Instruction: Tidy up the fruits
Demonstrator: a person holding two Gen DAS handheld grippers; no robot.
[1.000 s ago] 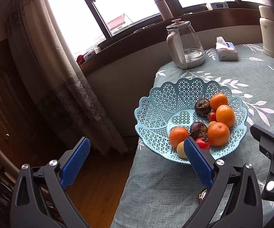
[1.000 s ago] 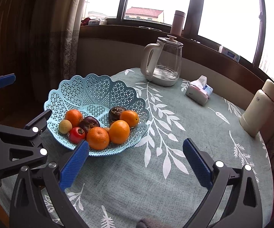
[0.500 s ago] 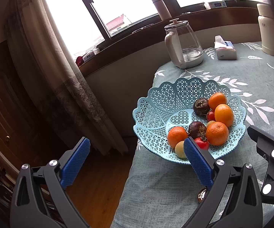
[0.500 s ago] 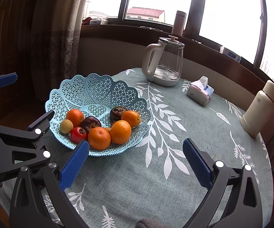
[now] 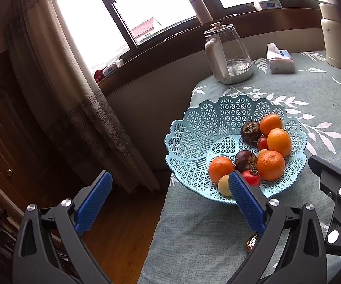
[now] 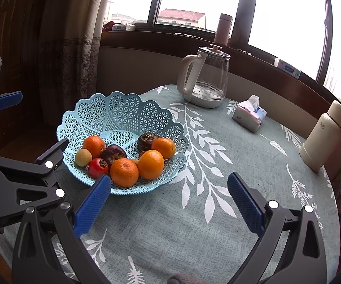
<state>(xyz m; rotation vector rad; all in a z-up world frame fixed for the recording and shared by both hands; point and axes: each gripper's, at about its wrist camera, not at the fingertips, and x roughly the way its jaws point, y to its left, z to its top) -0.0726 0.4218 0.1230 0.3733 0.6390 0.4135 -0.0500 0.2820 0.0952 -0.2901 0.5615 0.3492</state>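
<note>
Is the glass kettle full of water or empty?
Nearly empty. The kettle is see-through, and through the glass only a shallow layer shows at the bottom. Its lid is on.

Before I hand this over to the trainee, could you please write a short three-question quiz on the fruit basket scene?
1. True or false: the right claw is shut on an orange.
2. How many orange citrus fruits lie in the blue basket?
3. Which stands closest to the glass kettle on the table: A) tissue pack, B) cream flask, C) a plate?

Key:
1. False; both it and the left claw are open and empty.
2. Four.
3. A.
</note>
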